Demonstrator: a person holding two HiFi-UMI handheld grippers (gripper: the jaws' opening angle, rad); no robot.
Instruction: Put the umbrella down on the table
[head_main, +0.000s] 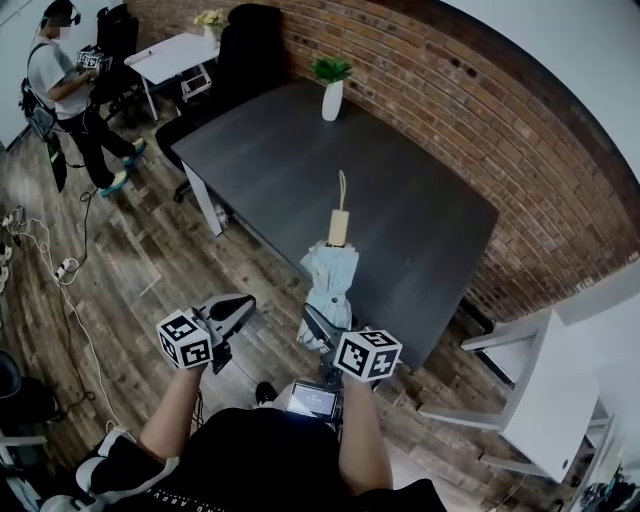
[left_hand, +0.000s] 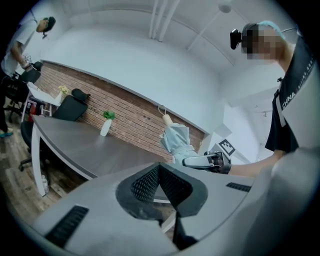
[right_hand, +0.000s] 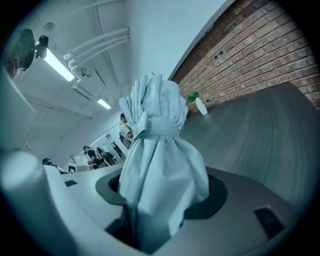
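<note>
A folded pale blue umbrella (head_main: 330, 280) with a wooden handle (head_main: 339, 227) and a loop strap stands tilted over the near edge of the dark grey table (head_main: 400, 190). My right gripper (head_main: 320, 330) is shut on its lower fabric end. In the right gripper view the bundled cloth (right_hand: 160, 165) fills the gap between the jaws. My left gripper (head_main: 235, 308) hovers to the left over the wooden floor, holding nothing, its jaw tips meeting in the left gripper view (left_hand: 159, 167). That view also shows the umbrella (left_hand: 176, 140) and the right gripper (left_hand: 200, 161).
A white vase with a green plant (head_main: 331, 95) stands at the table's far end by the brick wall (head_main: 480, 90). A black chair (head_main: 240, 50), a white table (head_main: 175, 50) and a person (head_main: 65, 85) are at the far left. White furniture (head_main: 540, 390) stands right; cables (head_main: 60, 270) lie left.
</note>
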